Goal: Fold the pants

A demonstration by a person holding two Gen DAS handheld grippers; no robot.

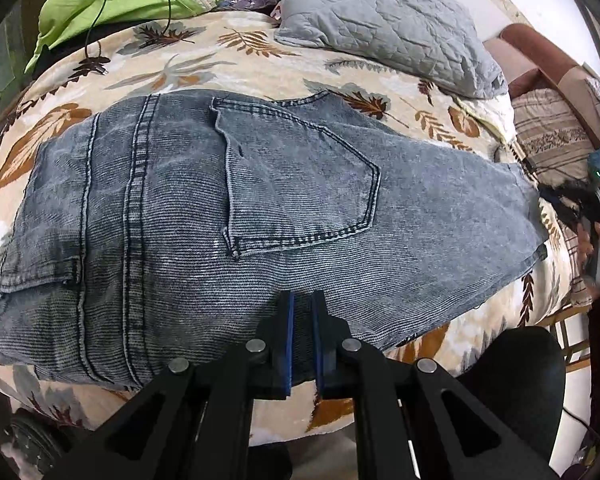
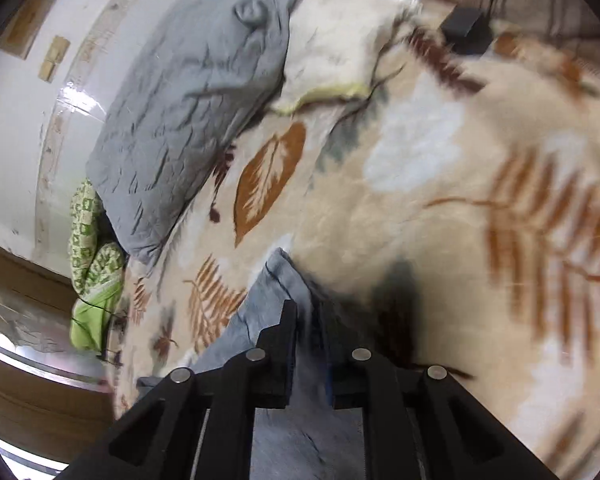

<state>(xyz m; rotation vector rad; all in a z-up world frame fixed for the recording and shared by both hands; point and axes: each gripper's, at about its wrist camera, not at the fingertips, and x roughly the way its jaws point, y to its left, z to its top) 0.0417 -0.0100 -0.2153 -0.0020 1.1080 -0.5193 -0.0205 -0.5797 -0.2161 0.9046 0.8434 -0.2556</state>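
Folded jeans (image 1: 240, 216) fill frame centre on leaf-print bed (image 1: 188, 68). Left hand-held gripper (image 1: 303, 300) pinches near edge. Right hand-held gripper (image 2: 307, 312) clamps denim corner, bottom centre.

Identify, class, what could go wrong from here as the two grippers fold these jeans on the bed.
1. The left gripper pinches only the near edge of the jeans, so stacked layers might slip apart.
2. The right gripper holds denim in a blurred view; a fast pull could drag the leaf blanket.
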